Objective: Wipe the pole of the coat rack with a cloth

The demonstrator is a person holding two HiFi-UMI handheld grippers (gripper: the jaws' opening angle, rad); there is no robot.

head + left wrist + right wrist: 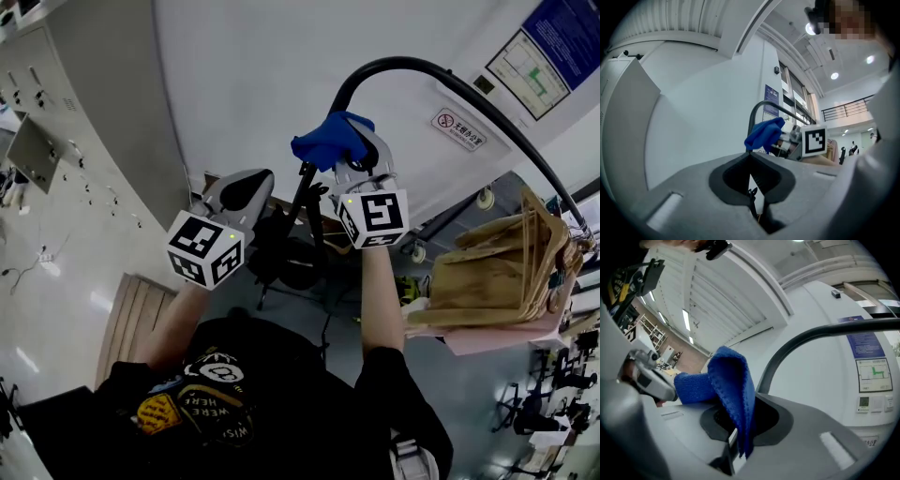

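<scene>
The coat rack's black pole [450, 84] rises between my two grippers and bends over to the right at the top. My right gripper [352, 150] is shut on a blue cloth [330, 141], which sits against the pole just below the bend. In the right gripper view the cloth [731, 390] hangs folded out of the shut gripper [738, 437], with the pole [787, 348] curving behind it. My left gripper [262, 183] is lower and to the left of the pole, shut [751, 161], with nothing seen between its tips. The cloth [764, 133] and pole [754, 117] show beyond it.
Brown garments [497, 272] hang from the rack's far end at the right. A white wall with a small sign [459, 128] and a blue poster [562, 28] stands behind. Grey cabinets [56, 112] line the left. A wooden board [131, 319] lies on the floor.
</scene>
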